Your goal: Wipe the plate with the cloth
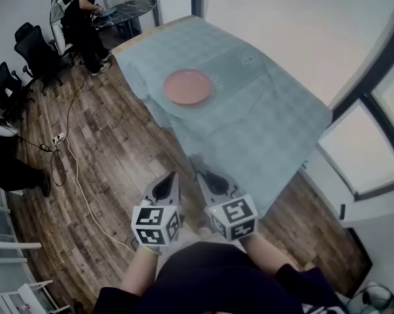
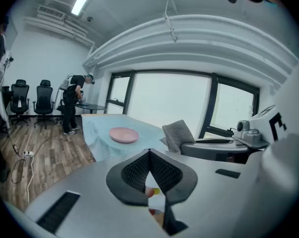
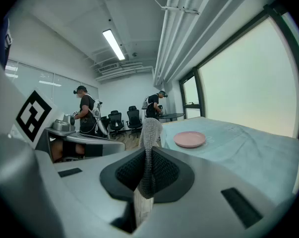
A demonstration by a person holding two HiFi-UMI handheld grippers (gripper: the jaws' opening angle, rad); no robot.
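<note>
We stand well back from the counter [image 1: 275, 129], with the pink plate [image 1: 187, 86] lying bare near its far end. Our left claw [image 2: 149, 155] is closed on nothing, and our right claw [image 3: 148, 157] pinches the grey cloth [image 3: 150, 128]. We judge the pickup done; the approach and all wiping remain.

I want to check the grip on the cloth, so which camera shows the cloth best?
The right gripper view: the grey cloth sits pinched in the right gripper, filling the centre. The left gripper view catches only its free end side-on; the head view barely shows it.
</note>
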